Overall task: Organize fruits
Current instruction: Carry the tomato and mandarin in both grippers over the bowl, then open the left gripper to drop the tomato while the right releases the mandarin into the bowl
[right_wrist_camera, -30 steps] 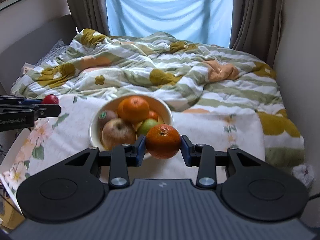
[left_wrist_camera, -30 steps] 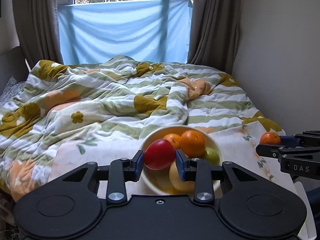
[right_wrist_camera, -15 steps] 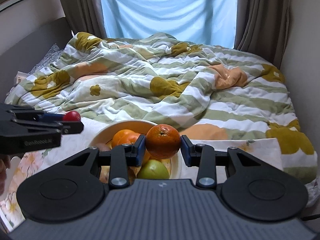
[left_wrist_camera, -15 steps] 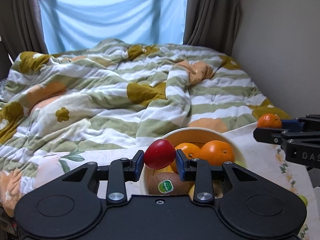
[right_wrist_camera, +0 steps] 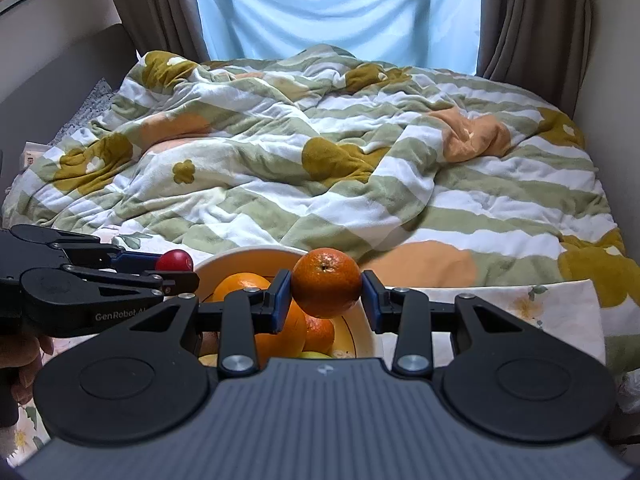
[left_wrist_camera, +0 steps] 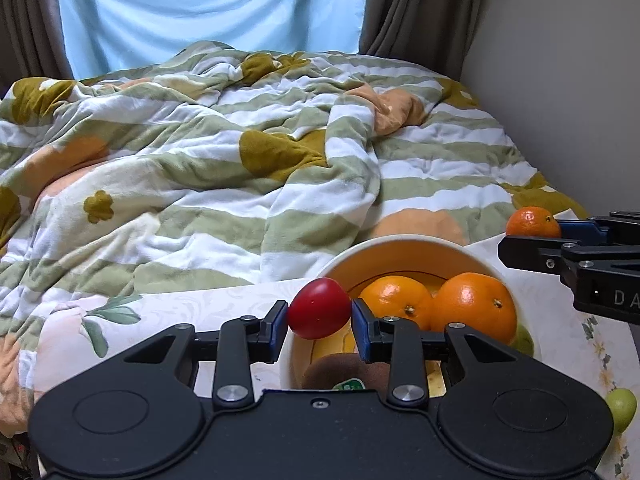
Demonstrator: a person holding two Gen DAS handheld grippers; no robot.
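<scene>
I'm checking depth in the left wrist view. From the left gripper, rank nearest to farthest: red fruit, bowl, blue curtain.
1. Red fruit, between the opening left gripper jaws.
2. Bowl, just beyond, to the right.
3. Blue curtain, behind the bed.

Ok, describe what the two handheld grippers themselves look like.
Both are matte black plastic. The left gripper and the right gripper each have two round housings, silver pivot screws and blue finger pads. The left's side reads "GenRobot.AI"; the right's shows "DA", the rest cut off. No cables or sleeves show.

Open room above the rumpled quilt (right_wrist_camera: pixel 360 168); piled oranges (left_wrist_camera: pixel 436 306) crowding the bowl (left_wrist_camera: pixel 404 248), wall (left_wrist_camera: pixel 560 80) seemingly close beside
</scene>
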